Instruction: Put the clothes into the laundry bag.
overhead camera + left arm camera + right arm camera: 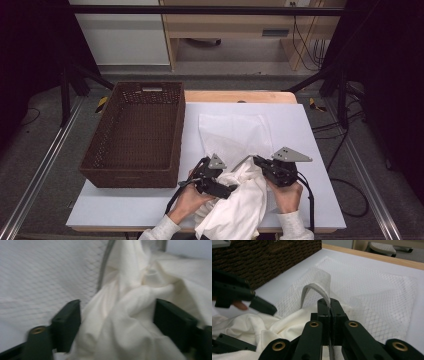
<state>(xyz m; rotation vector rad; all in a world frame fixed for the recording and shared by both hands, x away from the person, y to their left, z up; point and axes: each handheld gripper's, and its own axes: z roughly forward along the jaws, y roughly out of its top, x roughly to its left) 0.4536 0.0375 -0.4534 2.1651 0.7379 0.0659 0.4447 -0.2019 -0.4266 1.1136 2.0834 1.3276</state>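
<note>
A white mesh bag (235, 132) lies flat on the white table (310, 150). A crumpled white garment (240, 205) sits at the bag's near end and hangs over the front edge. My right gripper (255, 161) is shut on the grey-edged rim of the bag (317, 277) and holds it lifted in an arch. My left gripper (227, 189) is open, its jaws standing wide on either side of a bunch of the garment (130, 315). In the right gripper view, one of its fingers (262, 306) hovers over the garment (262, 325).
A brown wicker basket (130, 177) stands on the table's left part, right beside the bag. The table's wooden far edge (240, 96) shows behind the white top. The floor, black frame legs and cables surround the table.
</note>
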